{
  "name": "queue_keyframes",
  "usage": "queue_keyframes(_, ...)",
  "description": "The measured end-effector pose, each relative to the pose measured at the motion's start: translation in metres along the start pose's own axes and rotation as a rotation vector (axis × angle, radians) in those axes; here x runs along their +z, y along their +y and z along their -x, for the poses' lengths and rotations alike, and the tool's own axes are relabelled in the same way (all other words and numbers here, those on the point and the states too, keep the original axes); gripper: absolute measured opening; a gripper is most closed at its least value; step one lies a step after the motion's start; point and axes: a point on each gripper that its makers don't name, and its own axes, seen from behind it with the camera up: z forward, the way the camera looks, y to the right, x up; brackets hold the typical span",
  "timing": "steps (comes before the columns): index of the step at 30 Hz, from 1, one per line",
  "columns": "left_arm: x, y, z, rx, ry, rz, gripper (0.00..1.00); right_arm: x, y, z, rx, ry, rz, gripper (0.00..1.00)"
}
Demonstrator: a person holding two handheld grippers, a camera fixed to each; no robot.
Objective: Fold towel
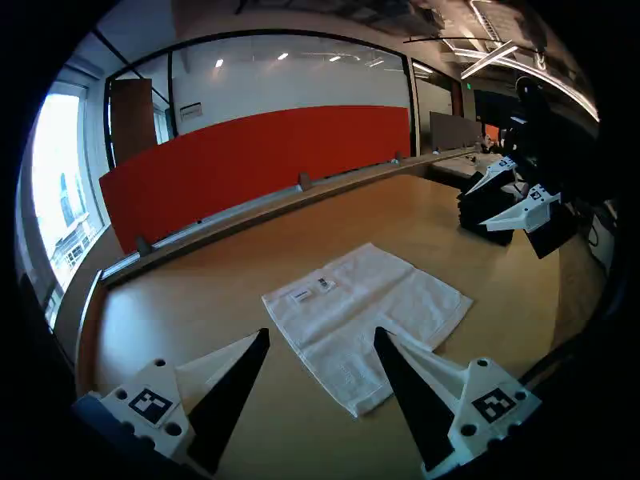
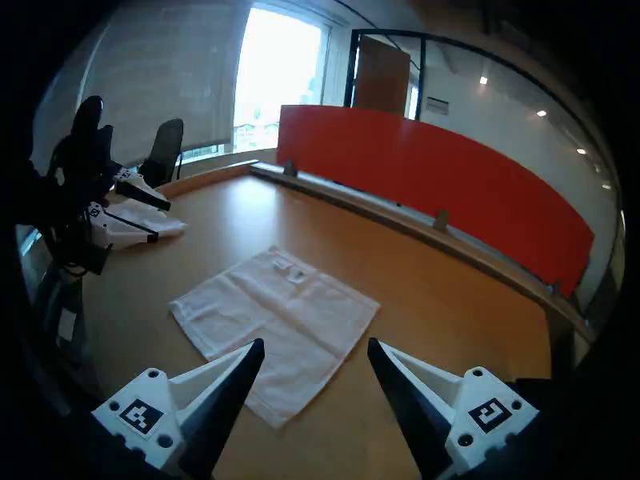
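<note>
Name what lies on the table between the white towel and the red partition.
Bare table, seen in the left gripper view, runs from the towel to the grey rail below the red partition.

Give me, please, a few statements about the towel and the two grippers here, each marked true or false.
1. The towel lies spread flat on the table. True.
2. The left gripper is shut on a corner of the towel. False: it is open and grips nothing.
3. The towel is blue. False: it is white.
4. A red panel stands along the far edge of the table. True.
5. The right gripper is open. True.
</note>
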Motion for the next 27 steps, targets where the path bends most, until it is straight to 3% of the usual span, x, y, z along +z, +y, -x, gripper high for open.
queue_keyframes(14,0.029,0.021,0.064,-0.011,-0.114,0.066,0.97,0.037,-0.024,0.063,-0.022,-0.107,-0.055,1.00)
queue_keyframes(27,0.041,0.033,0.106,-0.017,-0.197,0.101,0.98,0.049,-0.039,0.111,-0.030,-0.199,-0.088,1.00)
